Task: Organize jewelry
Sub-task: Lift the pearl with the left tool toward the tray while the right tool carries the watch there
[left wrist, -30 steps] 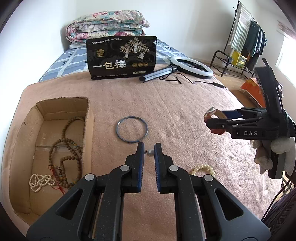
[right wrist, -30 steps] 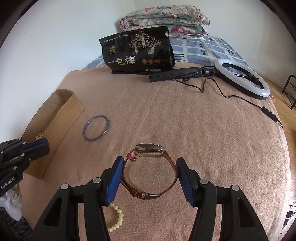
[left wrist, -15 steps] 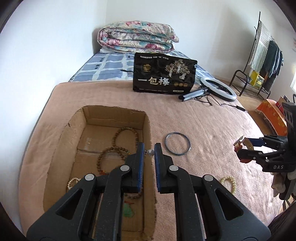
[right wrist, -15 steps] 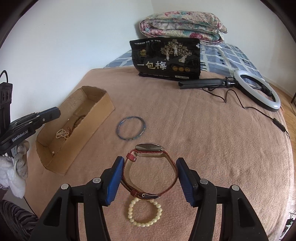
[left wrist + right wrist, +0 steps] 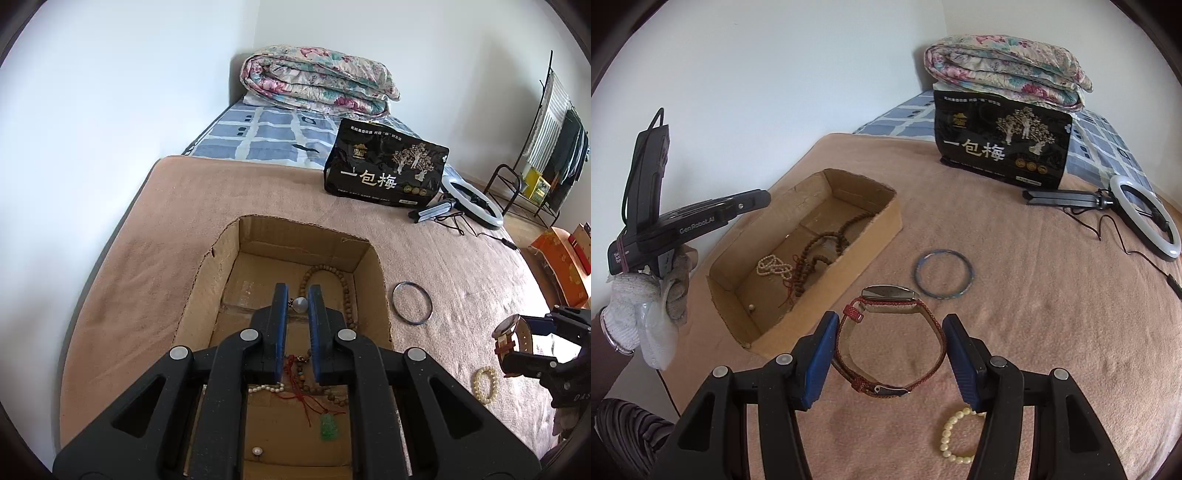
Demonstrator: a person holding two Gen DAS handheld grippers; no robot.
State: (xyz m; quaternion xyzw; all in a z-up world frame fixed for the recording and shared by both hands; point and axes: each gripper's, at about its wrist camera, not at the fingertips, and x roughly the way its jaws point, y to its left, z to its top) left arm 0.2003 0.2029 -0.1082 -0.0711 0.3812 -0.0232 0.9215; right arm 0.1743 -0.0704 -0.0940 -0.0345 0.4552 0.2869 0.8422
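On the pink blanket (image 5: 1052, 314), left tongs (image 5: 298, 295) pinch a bead (image 5: 300, 305); right tongs (image 5: 888, 332) clasp a watch (image 5: 890, 339).

Counted are one cardboard box (image 5: 875, 236), one blue bangle (image 5: 943, 273), one red-strapped watch (image 5: 890, 341), one cream bead bracelet (image 5: 955, 435), two grippers and one ring light (image 5: 1145, 219).

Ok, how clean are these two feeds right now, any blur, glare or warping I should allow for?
Left wrist view: sharp, even daylight, black vignette in the corners; the cardboard box walls bow with the fisheye, and the small bead in the left tongs reads clearly. Right wrist view: equally sharp, soft shadows only; the ring light stretches near the edge, and the red watch shows no glare.
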